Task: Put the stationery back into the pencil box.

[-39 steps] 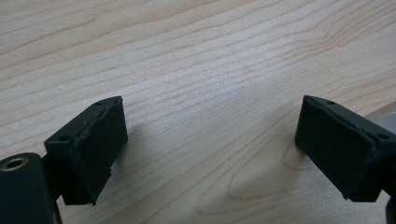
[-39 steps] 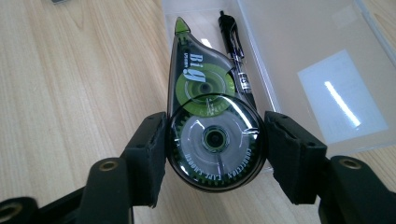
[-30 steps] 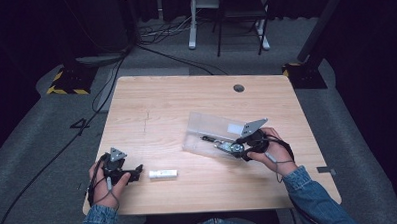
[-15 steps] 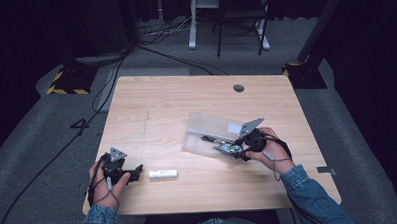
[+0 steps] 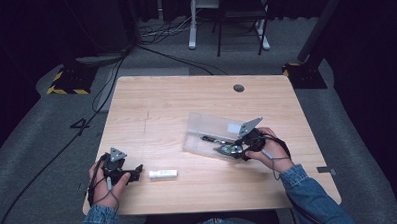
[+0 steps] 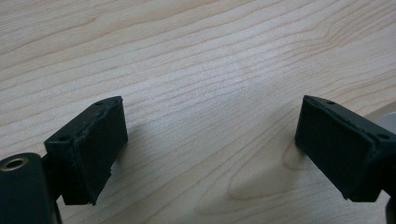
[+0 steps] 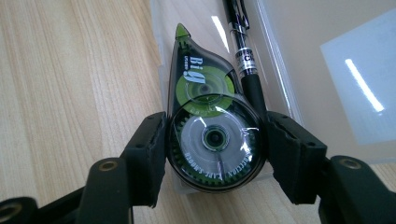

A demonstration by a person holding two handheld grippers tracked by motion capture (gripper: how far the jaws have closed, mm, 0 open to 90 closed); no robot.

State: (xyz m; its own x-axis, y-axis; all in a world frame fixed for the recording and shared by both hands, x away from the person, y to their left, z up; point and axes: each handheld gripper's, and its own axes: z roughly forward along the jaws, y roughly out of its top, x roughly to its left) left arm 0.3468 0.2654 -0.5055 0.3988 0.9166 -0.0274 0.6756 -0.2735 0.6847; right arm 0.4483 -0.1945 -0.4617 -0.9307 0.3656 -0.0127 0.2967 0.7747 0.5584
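A green and clear correction tape dispenser [image 7: 210, 126] sits between the jaws of my right gripper [image 7: 215, 149], which is shut on its round end. Its tip points into a clear plastic case [image 7: 327, 56], where a black pen [image 7: 243, 51] lies beside it. In the high view the right gripper [image 5: 236, 148] is at the near edge of the open case [image 5: 212, 126]. At the table's front left my left gripper [image 5: 137, 172] is open and low over bare wood [image 6: 210, 84], with nothing between its pads. A small white oblong item [image 5: 163, 174] lies just right of it.
The case's lid [image 5: 222, 125] stands tilted up behind its base and carries a white label [image 7: 362, 84]. The wooden table [image 5: 186, 102] has a round cable hole [image 5: 238, 88] at the back right. Cables and chair legs are on the floor behind.
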